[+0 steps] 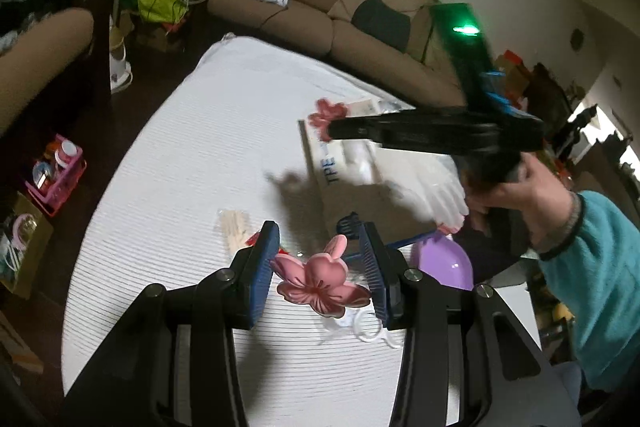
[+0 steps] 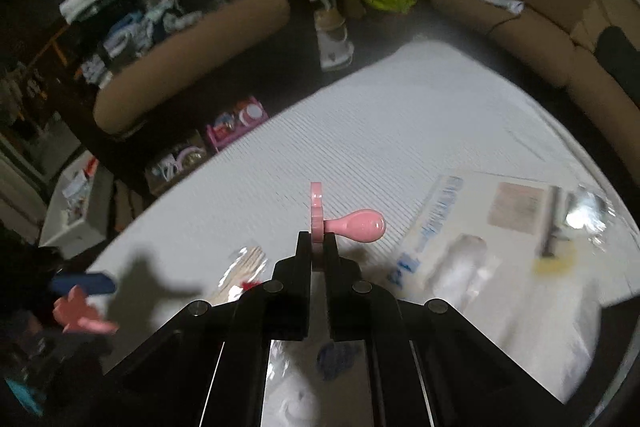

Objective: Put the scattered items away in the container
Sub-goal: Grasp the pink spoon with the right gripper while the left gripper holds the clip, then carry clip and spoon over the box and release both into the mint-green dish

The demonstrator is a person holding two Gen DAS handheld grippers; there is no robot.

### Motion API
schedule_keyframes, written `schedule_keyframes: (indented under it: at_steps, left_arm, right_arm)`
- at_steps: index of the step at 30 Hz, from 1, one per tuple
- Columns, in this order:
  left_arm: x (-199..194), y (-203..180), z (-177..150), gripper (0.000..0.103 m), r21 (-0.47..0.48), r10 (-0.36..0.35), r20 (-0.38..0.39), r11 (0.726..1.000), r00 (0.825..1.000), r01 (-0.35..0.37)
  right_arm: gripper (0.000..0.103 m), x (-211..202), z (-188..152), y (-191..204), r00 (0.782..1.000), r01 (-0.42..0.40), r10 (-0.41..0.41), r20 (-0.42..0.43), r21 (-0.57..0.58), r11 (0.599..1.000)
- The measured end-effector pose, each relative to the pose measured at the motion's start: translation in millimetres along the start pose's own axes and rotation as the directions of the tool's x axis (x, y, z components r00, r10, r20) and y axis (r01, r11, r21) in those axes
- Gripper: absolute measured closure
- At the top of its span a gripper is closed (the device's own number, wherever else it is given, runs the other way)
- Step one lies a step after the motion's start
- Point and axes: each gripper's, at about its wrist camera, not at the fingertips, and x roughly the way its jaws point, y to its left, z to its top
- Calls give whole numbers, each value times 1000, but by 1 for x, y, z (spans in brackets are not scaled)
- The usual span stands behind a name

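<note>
My left gripper (image 1: 319,233) is shut on a pink flower-shaped hair clip (image 1: 320,281), which hangs between its blue pads above the white table (image 1: 180,167). In the left wrist view my right gripper (image 1: 334,129) reaches in from the right, held by a hand in a teal sleeve (image 1: 592,267), with a second pink flower clip (image 1: 330,111) at its tip. In the right wrist view that gripper (image 2: 317,241) is shut on this clip (image 2: 352,225), seen edge-on with its rounded pink handle pointing right. The left gripper's clip (image 2: 80,311) shows at the far left.
A clear flat package printed TPE (image 1: 352,163) (image 2: 460,227) lies on the table's right half. A packet of wooden sticks (image 1: 236,227), a blue comb (image 1: 352,223), a purple round thing (image 1: 444,263) and a white looped item (image 1: 372,331) lie near me. Brown sofas (image 1: 304,23) ring the table.
</note>
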Motion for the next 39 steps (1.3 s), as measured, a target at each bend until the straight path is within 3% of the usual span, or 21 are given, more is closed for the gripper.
schedule_keyframes:
  at_steps: [9,24,31,39]
  left_arm:
    - [-13,-103,12,64,121,-33,15,992,999,30]
    - [42,-304,4,64,269,-80,-64,958,995,94]
    - [96,-385,-6,64,294,-111,-115,945,987,140]
    - [188,-450,-39,64,302,-121,-233,934,965,191]
  right_arm:
    - [99,-140,-68,-28,995,62,-69,77,84,995]
    - [99,-311,-213,-109,964,172,-220,147,286,943]
    - [99,-339,-270,-162,951,214,-280,127,380,900]
    - [98,-313,-335,-220,952,271,-307,6,457,847]
